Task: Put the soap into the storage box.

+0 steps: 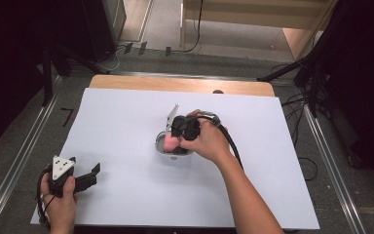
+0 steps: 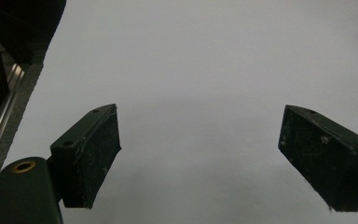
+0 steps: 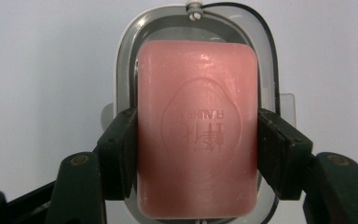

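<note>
Both forearms are bare, no sleeves visible. Left gripper [image 1: 85,176]: black body, grey three-cornered plate on top with dark fixing holes, black cable looped below the hand. Its two black pads [image 2: 91,156] are scuffed and dusty, with a brass-coloured screw at the base. Right gripper [image 3: 198,156]: black, with ribbed pads, brass-coloured screws and a thick black cable.

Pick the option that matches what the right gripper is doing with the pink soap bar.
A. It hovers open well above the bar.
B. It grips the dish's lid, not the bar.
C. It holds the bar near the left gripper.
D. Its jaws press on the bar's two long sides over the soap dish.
D: in the right gripper view the right gripper has its black pads pressed against both long sides of the pink soap bar, which sits over the clear soap dish.
</note>
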Demonstrator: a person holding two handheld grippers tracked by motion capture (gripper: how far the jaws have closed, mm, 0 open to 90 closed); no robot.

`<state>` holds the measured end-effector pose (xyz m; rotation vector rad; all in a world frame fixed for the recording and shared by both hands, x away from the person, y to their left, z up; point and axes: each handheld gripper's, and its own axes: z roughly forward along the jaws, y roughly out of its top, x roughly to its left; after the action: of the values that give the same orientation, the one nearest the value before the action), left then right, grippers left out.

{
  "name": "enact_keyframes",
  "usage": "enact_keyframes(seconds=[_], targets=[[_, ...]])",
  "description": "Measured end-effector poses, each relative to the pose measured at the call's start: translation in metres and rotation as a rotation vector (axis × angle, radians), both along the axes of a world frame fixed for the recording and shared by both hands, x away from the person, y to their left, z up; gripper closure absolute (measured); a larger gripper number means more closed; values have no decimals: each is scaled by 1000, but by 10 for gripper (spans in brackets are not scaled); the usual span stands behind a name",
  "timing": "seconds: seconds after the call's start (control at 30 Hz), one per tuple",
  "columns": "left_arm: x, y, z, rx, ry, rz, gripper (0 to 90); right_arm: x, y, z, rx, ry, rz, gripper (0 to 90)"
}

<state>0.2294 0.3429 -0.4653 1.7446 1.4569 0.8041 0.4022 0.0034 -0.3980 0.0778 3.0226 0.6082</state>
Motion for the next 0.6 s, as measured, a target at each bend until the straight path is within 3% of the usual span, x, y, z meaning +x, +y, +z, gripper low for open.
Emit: enact_keyframes(seconds=[0.1, 0.3, 0.6], targets=[[0, 0, 0, 0, 1, -1, 135, -1, 2, -2, -20, -20, 5, 387], [0, 0, 0, 2, 4, -2, 135, -2, 0, 1, 4, 12, 1, 391], [0, 0, 0, 3, 3, -1, 135, -2, -4, 9, 41, 6, -19, 442]])
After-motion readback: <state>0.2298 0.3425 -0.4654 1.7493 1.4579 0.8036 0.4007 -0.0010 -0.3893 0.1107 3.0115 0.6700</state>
